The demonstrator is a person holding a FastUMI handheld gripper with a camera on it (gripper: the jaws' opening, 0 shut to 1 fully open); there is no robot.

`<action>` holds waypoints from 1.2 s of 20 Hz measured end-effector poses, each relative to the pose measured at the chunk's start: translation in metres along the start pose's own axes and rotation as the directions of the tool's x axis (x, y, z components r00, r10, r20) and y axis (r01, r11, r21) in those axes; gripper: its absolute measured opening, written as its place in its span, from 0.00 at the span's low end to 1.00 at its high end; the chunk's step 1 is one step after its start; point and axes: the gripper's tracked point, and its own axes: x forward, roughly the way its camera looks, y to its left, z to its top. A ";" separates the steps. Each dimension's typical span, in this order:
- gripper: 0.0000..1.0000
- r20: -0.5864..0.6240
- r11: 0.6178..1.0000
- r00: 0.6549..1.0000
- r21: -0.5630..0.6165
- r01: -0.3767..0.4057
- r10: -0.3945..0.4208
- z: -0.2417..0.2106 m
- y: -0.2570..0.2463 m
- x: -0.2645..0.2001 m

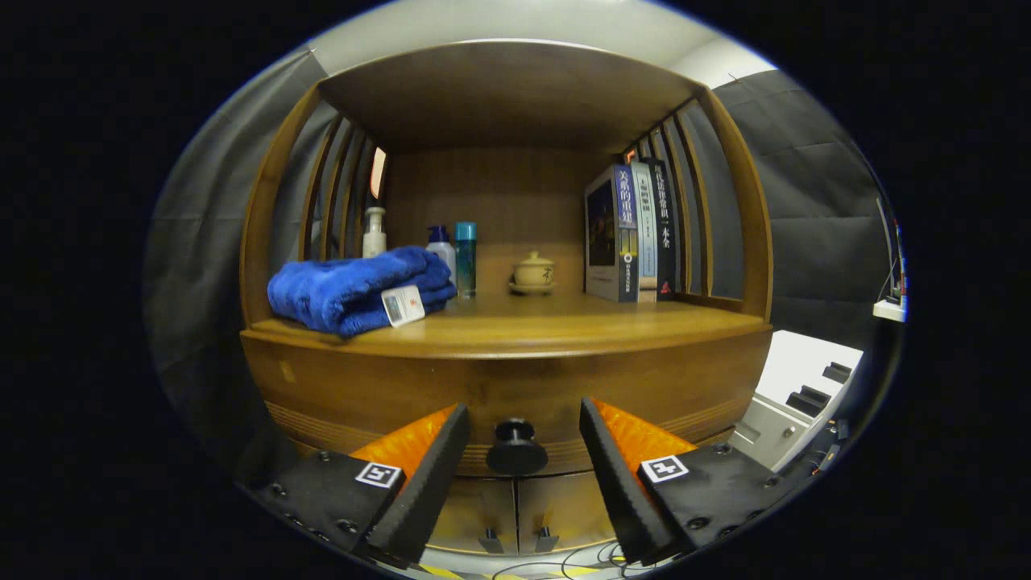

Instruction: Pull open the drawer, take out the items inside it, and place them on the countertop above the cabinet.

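A wooden cabinet faces me, its drawer front (515, 395) closed under the countertop (564, 326). A round black knob (516, 448) sticks out of the drawer's middle. My gripper (523, 431) is open, and the knob sits between the two fingertips (455, 435) without touching either. The drawer's inside is hidden. On the countertop's left lies a folded blue towel (354, 290) with a white tag.
Behind the towel stand a white pump bottle (374, 232), a blue-capped bottle (440, 246) and a teal bottle (465, 258). A small lidded teacup (533, 272) sits mid-shelf, with three upright books (632, 234) to its right. Two lower cabinet doors (515, 507) are below the drawer. A white appliance (805, 387) stands to the cabinet's right.
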 end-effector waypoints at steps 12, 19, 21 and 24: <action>0.51 -0.076 0.996 0.996 0.078 -0.044 0.050 -0.027 0.007 0.017; 0.40 -0.085 0.996 0.995 0.079 -0.050 0.057 -0.030 0.006 0.015; 0.37 -0.102 0.996 0.993 0.076 -0.049 0.056 -0.030 0.005 0.012; 0.36 -0.093 0.998 0.995 0.039 -0.040 0.044 -0.031 0.003 0.000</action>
